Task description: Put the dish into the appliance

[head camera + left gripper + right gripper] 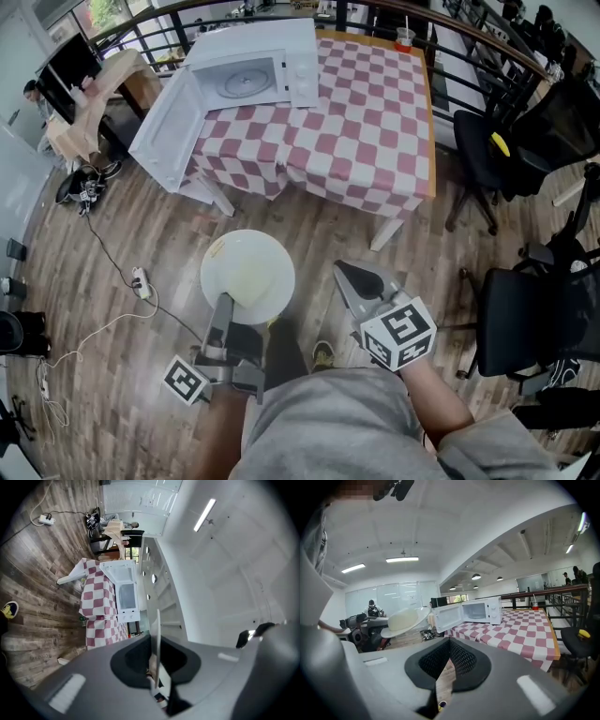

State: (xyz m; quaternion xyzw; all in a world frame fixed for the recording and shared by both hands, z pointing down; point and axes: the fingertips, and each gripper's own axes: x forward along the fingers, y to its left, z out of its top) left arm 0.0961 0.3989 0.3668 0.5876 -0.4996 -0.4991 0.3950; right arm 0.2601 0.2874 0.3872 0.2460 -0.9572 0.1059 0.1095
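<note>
Cream-white dish [247, 277] is clamped by its near rim in the left gripper [223, 302], whose jaws pinch the edge (it shows as a thin blade, edge-on, in that gripper's own view). The plate spreads out ahead of the jaws, above the wooden floor [309, 220]. Just beside it, the right gripper [360, 274] has its jaws together with nothing between them. Well ahead of both, the microwave [258, 70] stands on the checked table [375, 141], its door [169, 127] swung open.
</note>
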